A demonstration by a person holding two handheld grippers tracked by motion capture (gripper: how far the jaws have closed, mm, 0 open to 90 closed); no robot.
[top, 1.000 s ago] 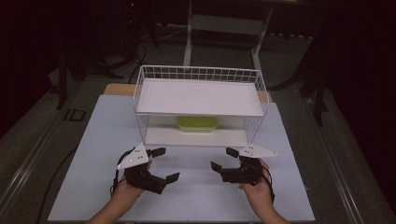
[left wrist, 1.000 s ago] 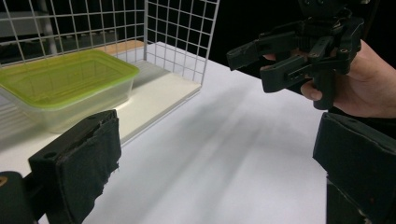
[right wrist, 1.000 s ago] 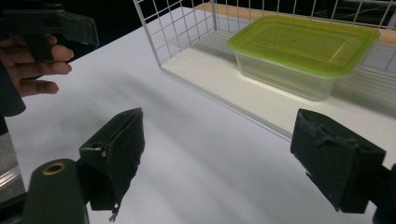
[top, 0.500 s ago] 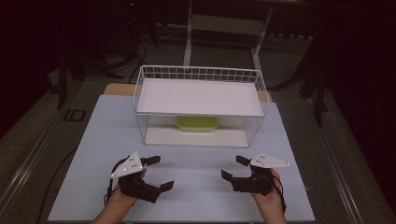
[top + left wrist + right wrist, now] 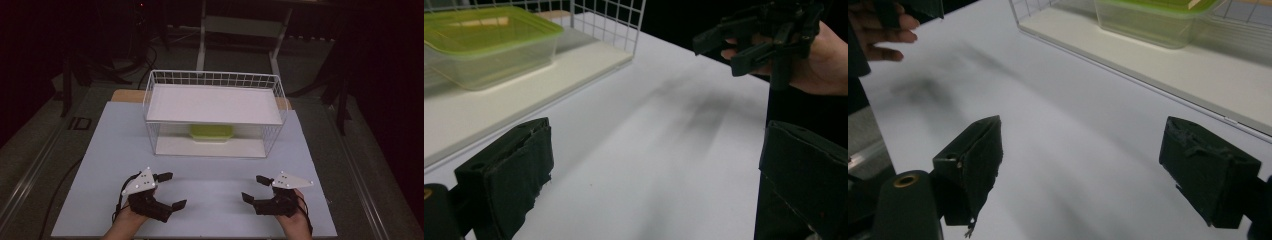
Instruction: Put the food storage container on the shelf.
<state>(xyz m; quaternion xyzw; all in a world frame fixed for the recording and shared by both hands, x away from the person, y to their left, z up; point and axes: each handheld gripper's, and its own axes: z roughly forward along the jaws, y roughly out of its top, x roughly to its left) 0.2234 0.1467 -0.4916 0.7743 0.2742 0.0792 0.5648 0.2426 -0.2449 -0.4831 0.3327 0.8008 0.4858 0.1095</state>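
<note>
- White is the colour of the table (image 5: 210, 175), and both pairs of tongs sit low over its near edge.
- Left tongs (image 5: 169, 190) are held in the person's left hand (image 5: 131, 217). Their two black jaws stand wide apart with nothing between them.
- Right tongs (image 5: 254, 188) are held in the person's right hand (image 5: 295, 220). Their jaws are wide apart too, and they hold nothing.
- Both pairs of tongs point inward, toward each other, with a bare stretch of table between them.
- Each pair has a grey three-cornered plate on top.
- Ahead of both tongs, well apart from them, stands a white wire basket (image 5: 215, 80). It has a flat white shelf (image 5: 212, 104) on top and a white floor below.
- Under that shelf, on the floor of the basket, sits a green box (image 5: 211, 132). It has a green lid and see-through sides.
- From the left gripper view, the green box (image 5: 484, 42) is ahead and off to the left of the left tongs (image 5: 654, 185). The right tongs (image 5: 734, 47) show far off, held in a hand.
- From the right gripper view, the green box (image 5: 1153, 20) is ahead and to the right of the right tongs (image 5: 1088, 165), inside the basket and not touching them.
- Neither pair of tongs touches the basket or the box.
</note>
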